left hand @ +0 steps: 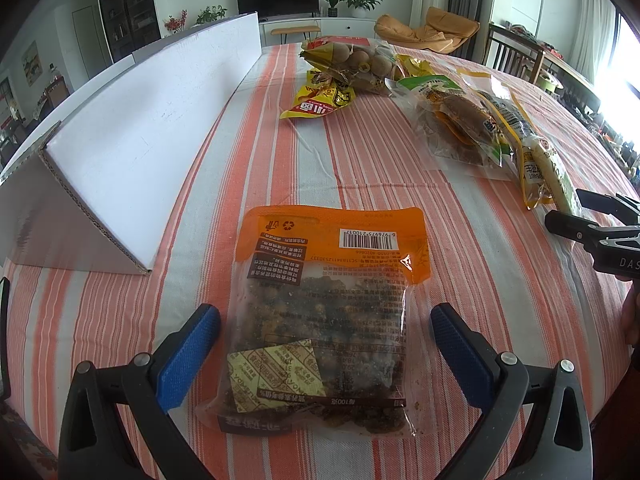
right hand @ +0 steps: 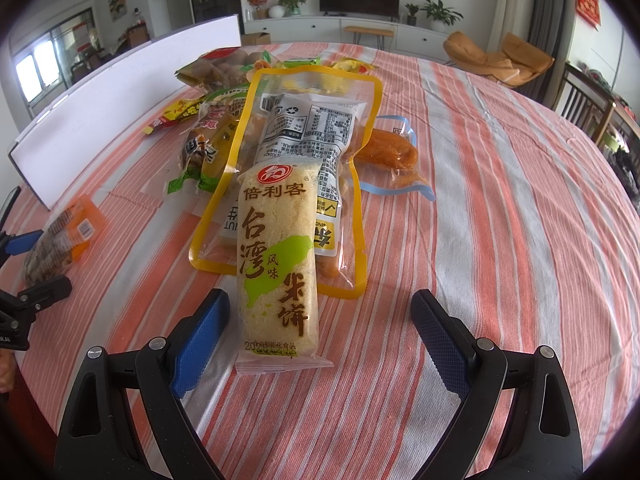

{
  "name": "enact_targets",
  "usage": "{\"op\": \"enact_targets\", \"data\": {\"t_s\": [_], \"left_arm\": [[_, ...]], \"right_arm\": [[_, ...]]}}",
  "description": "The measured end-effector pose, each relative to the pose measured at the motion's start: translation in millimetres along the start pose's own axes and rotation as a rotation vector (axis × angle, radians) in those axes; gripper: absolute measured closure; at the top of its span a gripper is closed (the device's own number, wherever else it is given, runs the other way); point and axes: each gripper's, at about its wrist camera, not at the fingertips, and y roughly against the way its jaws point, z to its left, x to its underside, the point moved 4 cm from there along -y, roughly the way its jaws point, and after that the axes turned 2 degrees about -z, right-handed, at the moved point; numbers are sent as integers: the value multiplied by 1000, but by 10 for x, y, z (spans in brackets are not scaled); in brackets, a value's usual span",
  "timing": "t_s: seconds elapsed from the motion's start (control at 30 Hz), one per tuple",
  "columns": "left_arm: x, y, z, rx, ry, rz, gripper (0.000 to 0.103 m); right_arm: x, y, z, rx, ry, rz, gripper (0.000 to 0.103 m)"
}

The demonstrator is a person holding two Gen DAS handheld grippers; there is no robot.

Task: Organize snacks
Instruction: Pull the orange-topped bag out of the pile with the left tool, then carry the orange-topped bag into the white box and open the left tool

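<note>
Snacks loose on desk. Left hand-held gripper jaws apart, straddling orange pouch; right hand-held gripper apart around rice cracker pack. Likely both pre-grasp, headed for white box.

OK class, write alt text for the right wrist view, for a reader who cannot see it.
The open right tool straddles a rice cracker packet lying on a striped tablecloth. The packet overlaps a yellow-edged snack pouch in a pile of snacks; a white cardboard box stands at left.
</note>
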Motion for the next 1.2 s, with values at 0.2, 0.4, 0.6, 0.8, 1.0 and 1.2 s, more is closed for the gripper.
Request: {"op": "enact_targets", "data": {"t_s": [0.2,0.4,0.6,0.8,1.0,1.2], "left_arm": [[-1,0,0,0,0,0,0],[-2,0,1,0,0,0,0],[-2,-2,2,5,-5,4,0],[-43,-21,7,31,-28,13,3],[-102,35,27,51,-15,-12,30],[-80,69,61,72,10,-15,33]], "right_arm": [[1,1,0,0,0,0,9],[3,2,-1,0,0,0,9],[4,4,-3,0,-1,0,9],[-10,3,1,-13,17,31,9],[-150,53,79,-82,-7,118,11],[-274,9,241,-27,51,102,70]]}}
